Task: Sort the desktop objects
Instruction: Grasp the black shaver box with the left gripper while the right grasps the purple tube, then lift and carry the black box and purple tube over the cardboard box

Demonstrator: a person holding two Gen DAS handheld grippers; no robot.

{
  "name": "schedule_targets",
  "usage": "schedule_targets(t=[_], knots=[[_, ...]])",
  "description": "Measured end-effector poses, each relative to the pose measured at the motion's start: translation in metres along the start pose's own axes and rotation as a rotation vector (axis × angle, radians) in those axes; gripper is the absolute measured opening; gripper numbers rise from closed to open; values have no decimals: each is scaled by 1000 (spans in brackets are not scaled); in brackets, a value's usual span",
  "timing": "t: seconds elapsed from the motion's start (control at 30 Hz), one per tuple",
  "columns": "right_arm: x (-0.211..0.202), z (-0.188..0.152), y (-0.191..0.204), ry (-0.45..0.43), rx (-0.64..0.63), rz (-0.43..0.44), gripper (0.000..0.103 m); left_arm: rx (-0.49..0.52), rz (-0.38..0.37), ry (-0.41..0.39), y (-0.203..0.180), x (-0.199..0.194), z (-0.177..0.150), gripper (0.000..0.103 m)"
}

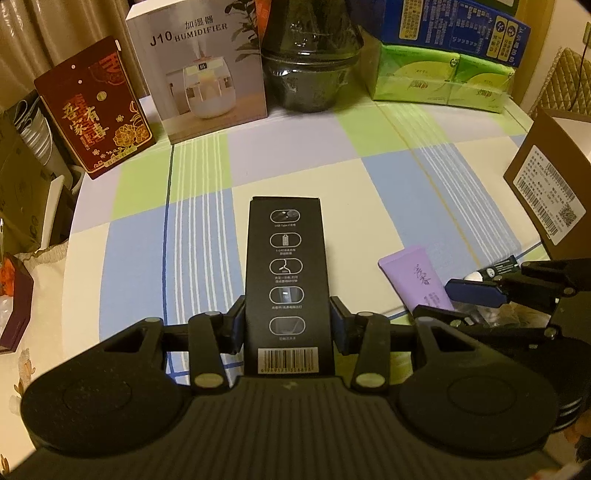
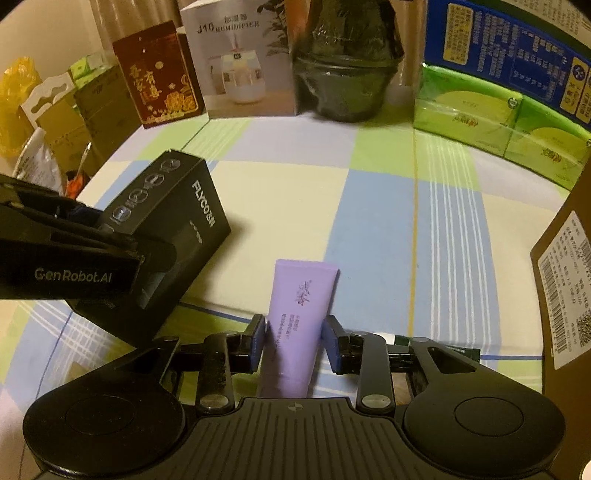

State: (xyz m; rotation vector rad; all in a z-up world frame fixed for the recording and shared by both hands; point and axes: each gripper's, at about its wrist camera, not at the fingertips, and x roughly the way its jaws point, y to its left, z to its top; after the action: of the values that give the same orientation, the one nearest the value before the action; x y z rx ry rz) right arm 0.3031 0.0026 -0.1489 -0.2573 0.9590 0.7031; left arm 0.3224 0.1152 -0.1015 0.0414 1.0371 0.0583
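Observation:
My left gripper (image 1: 287, 325) is shut on a long black box (image 1: 286, 273) with white icons and a barcode; its blue pads press both long sides. The same box, marked FLYCO (image 2: 177, 225), shows in the right wrist view, tilted up off the checked tablecloth (image 2: 369, 221) in the left gripper (image 2: 110, 240). My right gripper (image 2: 295, 341) is shut on a purple tube (image 2: 299, 314), whose flat end points away from me. The tube (image 1: 417, 277) and the right gripper (image 1: 476, 291) show at the lower right of the left wrist view.
Along the back stand a red gift box (image 1: 96, 118), a white humidifier box (image 1: 199, 70), a dark wrapped pot (image 1: 314, 70), green tissue packs (image 1: 443, 81) and a blue box (image 1: 454, 29). A brown labelled carton (image 1: 554, 184) stands at the right. Clutter lies off the table's left edge.

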Motion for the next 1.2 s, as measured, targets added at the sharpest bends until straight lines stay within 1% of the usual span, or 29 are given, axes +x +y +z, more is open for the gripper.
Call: schedule_targets(t=[0.13, 0.27, 0.47, 0.6, 0.8, 1.2], knots=[[9, -2, 1, 29, -9, -15, 32, 3, 8, 6, -1, 4, 0, 40], [10, -3, 6, 10, -46, -39, 32, 5, 13, 12, -1, 8, 0, 40], [8, -5, 4, 3, -53, -35, 31, 10, 18, 19, -2, 13, 0, 40], [5, -5, 2, 4, -33, -23, 31, 21, 23, 14, -3, 12, -2, 39], [-11, -2, 0, -32, -1, -11, 31, 28, 25, 9, -4, 6, -6, 39], [-57, 1, -2, -111, 49, 14, 31, 24, 23, -64, -8, -29, -6, 39]])
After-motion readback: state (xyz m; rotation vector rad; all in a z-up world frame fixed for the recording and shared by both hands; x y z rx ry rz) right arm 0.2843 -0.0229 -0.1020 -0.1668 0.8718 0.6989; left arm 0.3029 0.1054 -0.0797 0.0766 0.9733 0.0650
